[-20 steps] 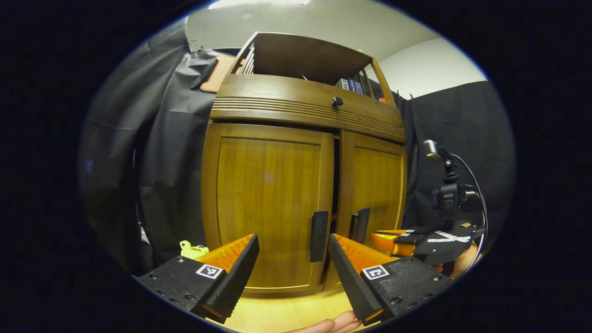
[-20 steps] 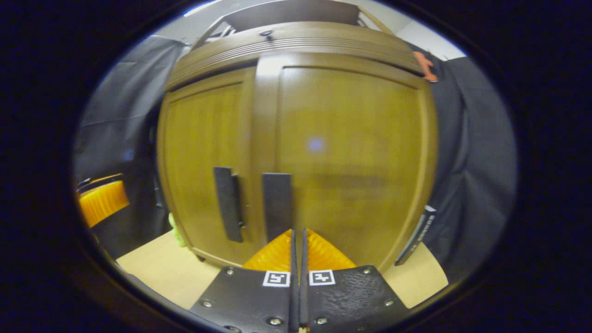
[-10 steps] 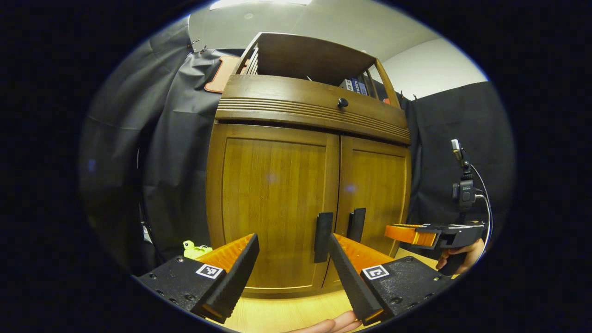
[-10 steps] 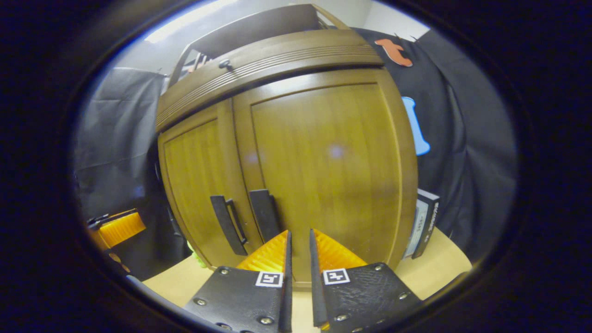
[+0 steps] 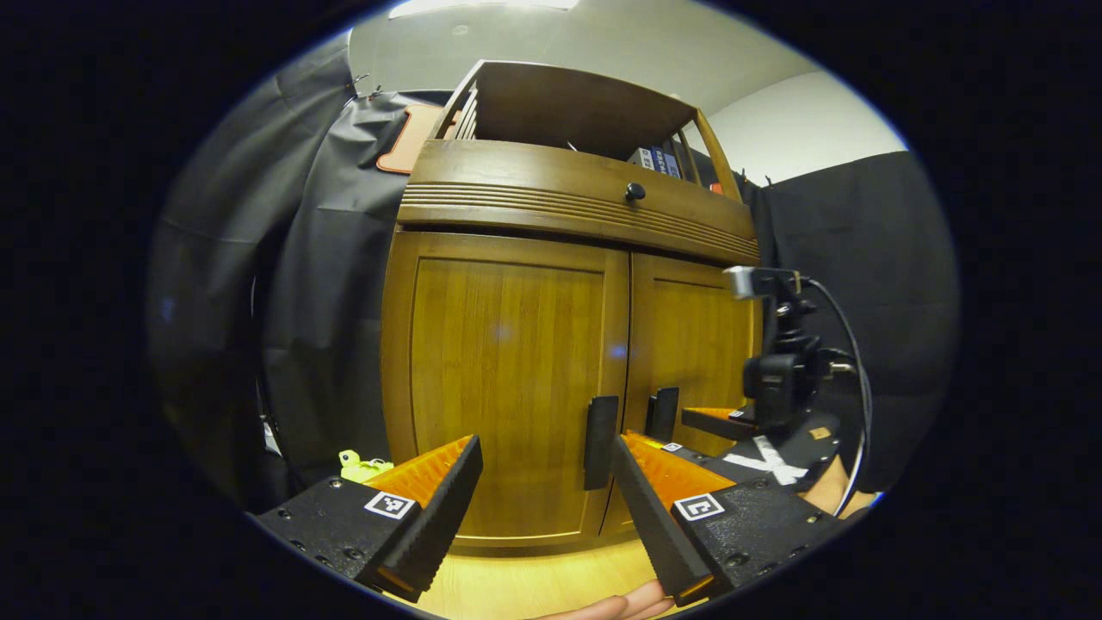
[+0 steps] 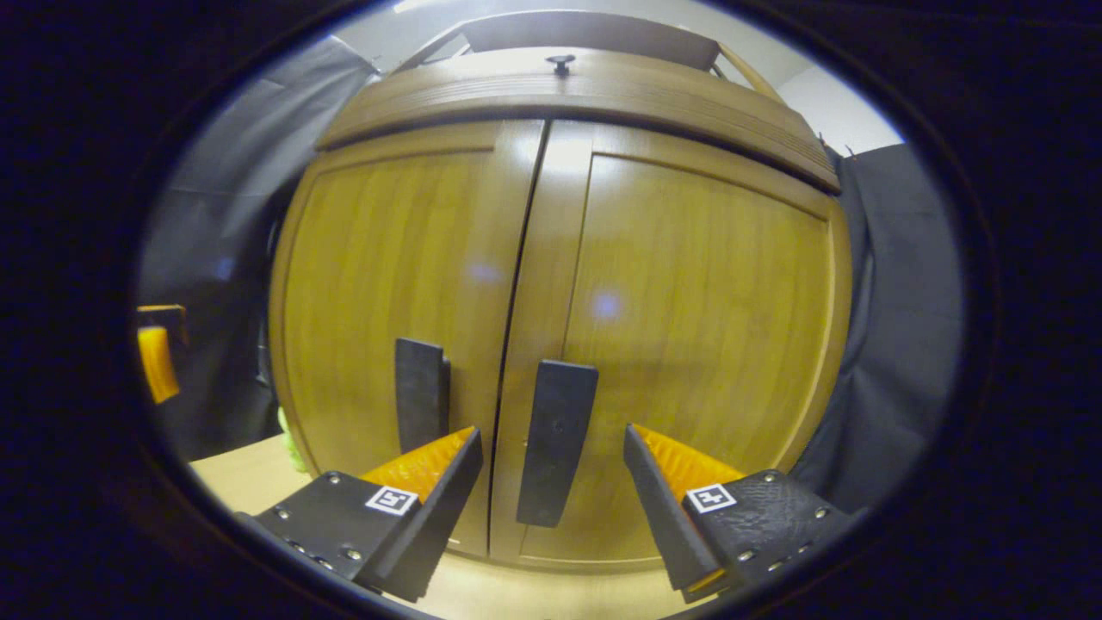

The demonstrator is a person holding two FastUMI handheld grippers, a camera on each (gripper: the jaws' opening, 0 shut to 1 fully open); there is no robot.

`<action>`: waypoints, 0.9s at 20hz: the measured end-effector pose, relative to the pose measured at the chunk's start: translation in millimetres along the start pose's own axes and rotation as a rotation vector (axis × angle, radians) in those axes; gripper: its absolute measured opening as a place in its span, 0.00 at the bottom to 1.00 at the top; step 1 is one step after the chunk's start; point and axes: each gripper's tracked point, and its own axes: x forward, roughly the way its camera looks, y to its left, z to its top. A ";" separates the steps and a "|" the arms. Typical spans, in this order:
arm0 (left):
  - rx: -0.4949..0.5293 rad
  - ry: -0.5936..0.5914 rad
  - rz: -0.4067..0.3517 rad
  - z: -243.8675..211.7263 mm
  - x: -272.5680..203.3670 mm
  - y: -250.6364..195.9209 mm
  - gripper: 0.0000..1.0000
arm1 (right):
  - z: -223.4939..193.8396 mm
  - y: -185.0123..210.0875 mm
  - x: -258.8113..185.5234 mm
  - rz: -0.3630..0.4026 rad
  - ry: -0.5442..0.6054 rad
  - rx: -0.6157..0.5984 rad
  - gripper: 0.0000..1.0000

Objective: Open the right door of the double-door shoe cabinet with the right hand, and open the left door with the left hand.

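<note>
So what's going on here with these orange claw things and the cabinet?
A person holds a two-finger gripper in each hand, facing a wooden shoe cabinet whose two doors are both shut. The right gripper is open, its fingers either side of the right door's black handle but not yet pressing on it. The left gripper is open too, aimed at the left handle from a little way off. Neither door has been pulled yet.

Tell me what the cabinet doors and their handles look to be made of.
Doors: wood or wood veneer, going by the vertical grain; the light glints suggest a glossy varnish. Handles: flat matte black bars with no shine, possibly plastic or painted metal; the views cannot settle which.
</note>
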 end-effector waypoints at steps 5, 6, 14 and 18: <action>-0.010 -0.004 0.010 1.7 0.1 5.1 0.94 | 0.1 -2.2 23.7 0.023 0.021 0.049 0.75; -0.010 0.000 0.010 0.6 -0.1 5.2 0.94 | 1.1 -8.0 10.4 0.041 0.033 0.099 0.32; -0.010 0.011 0.009 -3.7 -1.3 2.6 0.94 | -1.9 -0.5 5.6 0.116 0.056 0.134 0.24; -0.020 0.009 0.011 -1.8 -0.9 2.7 0.94 | -3.5 1.5 5.9 0.140 0.070 0.138 0.24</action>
